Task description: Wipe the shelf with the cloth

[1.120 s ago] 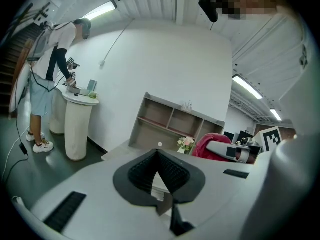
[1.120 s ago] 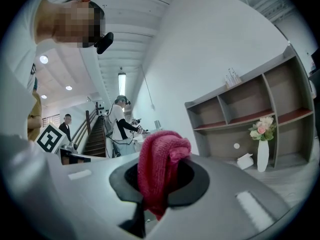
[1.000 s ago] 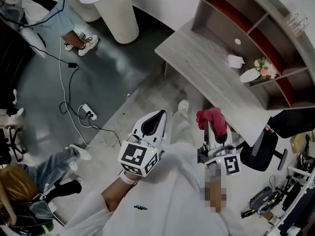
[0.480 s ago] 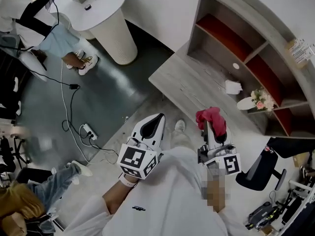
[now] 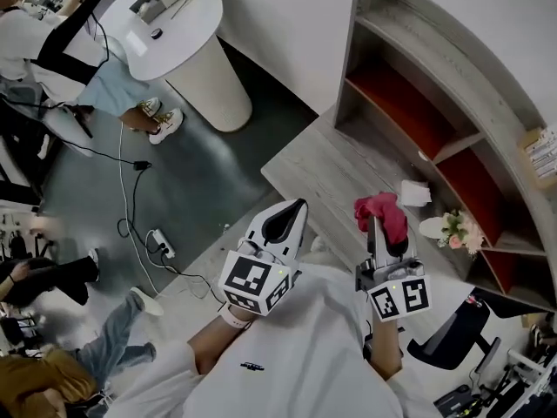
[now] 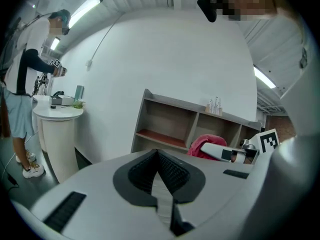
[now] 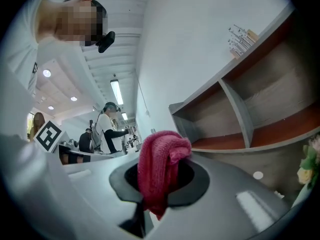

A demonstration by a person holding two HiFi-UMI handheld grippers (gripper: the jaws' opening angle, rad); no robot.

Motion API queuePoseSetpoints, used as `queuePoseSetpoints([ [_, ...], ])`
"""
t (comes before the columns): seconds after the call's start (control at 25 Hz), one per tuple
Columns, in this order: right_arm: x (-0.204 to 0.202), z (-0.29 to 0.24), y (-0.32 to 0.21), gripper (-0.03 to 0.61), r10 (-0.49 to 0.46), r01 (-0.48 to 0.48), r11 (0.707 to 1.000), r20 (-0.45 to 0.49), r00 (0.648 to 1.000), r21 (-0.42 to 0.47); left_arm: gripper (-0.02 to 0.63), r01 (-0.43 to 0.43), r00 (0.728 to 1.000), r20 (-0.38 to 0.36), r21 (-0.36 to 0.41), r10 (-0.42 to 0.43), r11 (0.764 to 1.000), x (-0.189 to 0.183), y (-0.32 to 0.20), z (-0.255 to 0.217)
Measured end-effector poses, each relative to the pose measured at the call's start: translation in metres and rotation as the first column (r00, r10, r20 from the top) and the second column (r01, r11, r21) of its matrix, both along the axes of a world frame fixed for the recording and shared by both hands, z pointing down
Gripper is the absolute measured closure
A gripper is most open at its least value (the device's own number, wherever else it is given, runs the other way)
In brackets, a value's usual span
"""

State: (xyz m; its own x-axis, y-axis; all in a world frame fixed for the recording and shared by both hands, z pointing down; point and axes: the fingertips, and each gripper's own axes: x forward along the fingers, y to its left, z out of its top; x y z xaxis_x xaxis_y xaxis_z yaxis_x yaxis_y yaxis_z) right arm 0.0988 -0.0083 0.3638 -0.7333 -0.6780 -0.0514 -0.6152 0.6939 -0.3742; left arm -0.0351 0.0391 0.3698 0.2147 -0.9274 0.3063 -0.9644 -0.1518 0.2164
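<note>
Over the last second the grey wooden shelf with red-lined compartments (image 5: 435, 42) has swung nearer and fuller into the head view, while both grippers kept their pose in front of the person. That reads as an approach, not yet a wipe. The right gripper (image 5: 376, 226) stays clenched on the crimson knitted cloth (image 5: 381, 209), which bunches out of its jaws in the air, short of the grey wood-grain surface (image 5: 322, 159) below the shelf. The left gripper (image 5: 290, 216) is pressed together on nothing, as far as its own view shows. A crumpled white tissue (image 5: 415, 192) and small flowers (image 5: 459, 226) may obstruct wiping.
</note>
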Motion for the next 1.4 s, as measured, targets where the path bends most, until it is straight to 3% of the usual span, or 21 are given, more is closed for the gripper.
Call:
queuePoseSetpoints([
  [0.44, -0.017, -0.011, -0.041, 0.529, 0.054, -0.054, 0.999, -0.013, 0.998, 0.003, 0.614, -0.065, 0.998, -0.008, -0.024, 0.064, 0.998, -0.015, -0.049, -0.001],
  [1.08, -0.053, -0.031, -0.106, 0.529, 0.184, -0.181, 0.980, -0.034, 0.982, 0.078, 0.614, -0.185, 0.982, -0.026, 0.019, 0.186, 0.983, -0.043, -0.111, -0.008],
  [1.4, -0.078, -0.049, -0.172, 0.529, 0.238, -0.242, 0.968, 0.055, 0.970, 0.072, 0.614, -0.225, 0.974, -0.017, 0.054, 0.226, 0.973, -0.053, -0.146, -0.011],
])
